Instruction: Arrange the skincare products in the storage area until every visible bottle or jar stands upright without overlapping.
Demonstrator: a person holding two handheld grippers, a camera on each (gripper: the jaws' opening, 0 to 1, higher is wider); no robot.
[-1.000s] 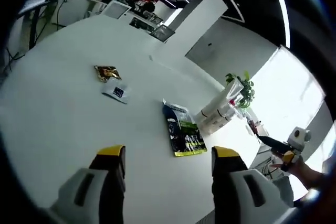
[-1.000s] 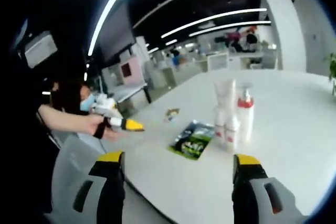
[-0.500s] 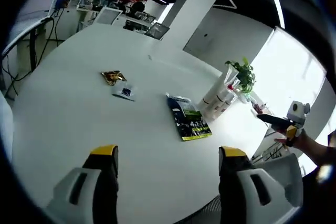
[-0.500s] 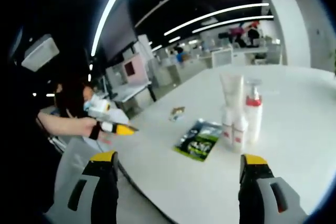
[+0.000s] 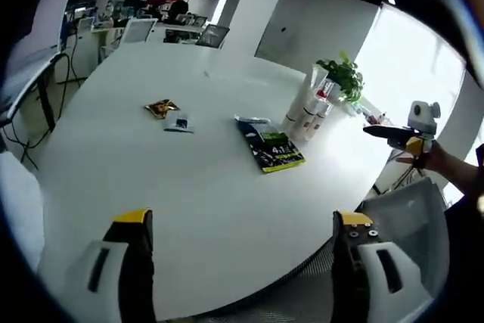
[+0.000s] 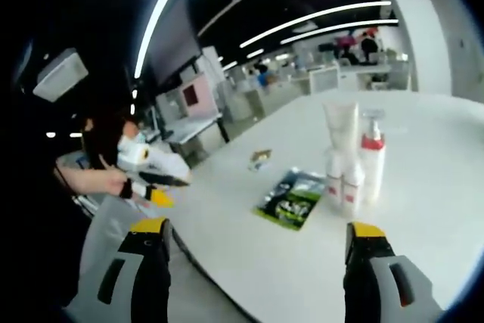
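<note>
The skincare products (image 6: pixel 349 164) stand in a tight upright cluster on the white table (image 5: pixel 189 187): a tall tube, a pump bottle with a red collar and two smaller bottles in front, touching or nearly so; in the left gripper view the same cluster (image 5: pixel 306 111) sits toward the far edge, just before a green plant (image 5: pixel 340 75). Beside the bottles lies a flat dark sachet with green print (image 6: pixel 291 200), and farther off a small gold packet (image 5: pixel 161 107) and a small white one (image 5: pixel 179 122). The left gripper (image 5: pixel 242 262) and right gripper (image 6: pixel 257 262) both hover off the table edge, well apart from everything, fingers spread wide and holding nothing. All the bottles appear upright already, so I judge the arranging is done or at its checking stage; the next move, if any, calls for a close look at whether the bottles overlap. Compared with a second ago, both grippers have drawn back from the table, the cluster looks smaller in the left gripper view, and the things on the table lie unchanged.
</note>
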